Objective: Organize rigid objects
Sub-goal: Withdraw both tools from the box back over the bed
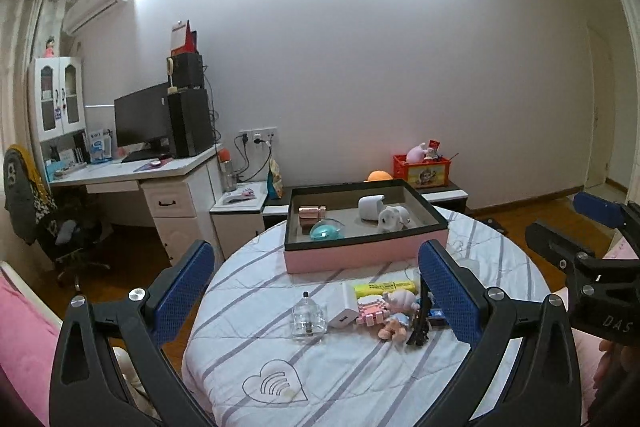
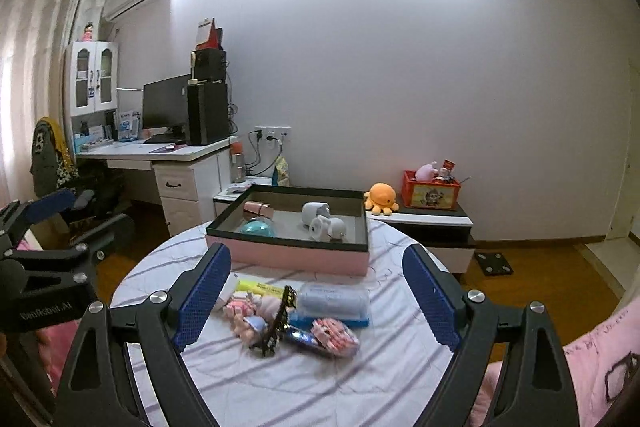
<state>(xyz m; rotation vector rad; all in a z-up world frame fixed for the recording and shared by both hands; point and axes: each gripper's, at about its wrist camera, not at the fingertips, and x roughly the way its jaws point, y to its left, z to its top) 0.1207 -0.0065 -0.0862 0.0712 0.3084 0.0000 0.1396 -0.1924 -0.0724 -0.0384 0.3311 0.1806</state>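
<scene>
A pink box [image 1: 366, 253] with a dark rim stands at the far side of the round table [image 1: 360, 379]; it also shows in the right wrist view [image 2: 298, 259]. It holds a teal dome [image 1: 326, 230], a white elephant figure [image 1: 392, 219], a white cylinder [image 1: 371, 207] and a pink item [image 1: 312, 213]. In front lie a glass bottle [image 1: 308, 319], a white charger [image 1: 345, 307], a yellow tube [image 1: 386, 287], a small doll [image 1: 396, 313], a black clip [image 2: 276, 323] and a clear case [image 2: 334, 301]. My left gripper [image 1: 316, 303] is open above the table. My right gripper [image 2: 316, 299] is open above the loose items.
A white desk [image 1: 132, 173] with monitor and chair stands at the left. A low cabinet [image 2: 436, 227] behind the table carries an orange plush [image 2: 380, 199] and a red crate [image 2: 431, 190]. Pink bedding [image 2: 592, 367] lies at the right.
</scene>
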